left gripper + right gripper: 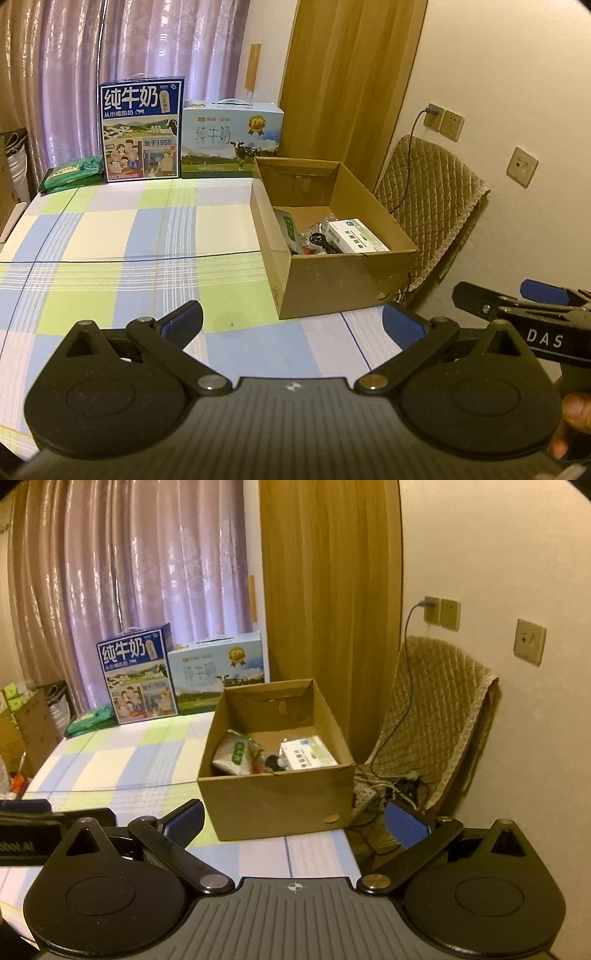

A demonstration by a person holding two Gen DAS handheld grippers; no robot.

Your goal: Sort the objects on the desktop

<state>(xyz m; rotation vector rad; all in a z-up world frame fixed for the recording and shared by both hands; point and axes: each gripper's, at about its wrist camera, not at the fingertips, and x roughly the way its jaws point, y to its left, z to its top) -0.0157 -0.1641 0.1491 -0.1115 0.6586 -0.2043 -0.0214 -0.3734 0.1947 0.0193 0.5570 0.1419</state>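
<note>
Both claws, left [291, 325] and right [295, 821], hang spread wide and empty over the checked tablecloth [129, 236]. Ahead-left stands a milk carton [142, 129] reading "1956"; ahead, the cardboard box [332, 284] holds a white packet [358, 236] (lettering illegible) among half-hidden clutter.

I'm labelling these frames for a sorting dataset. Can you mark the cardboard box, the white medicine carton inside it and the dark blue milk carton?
cardboard box [273, 805]: right wrist view, on its near outer wall.
white medicine carton [308, 753]: right wrist view, on its top face.
dark blue milk carton [142, 129]: left wrist view, on its printed front.
</note>
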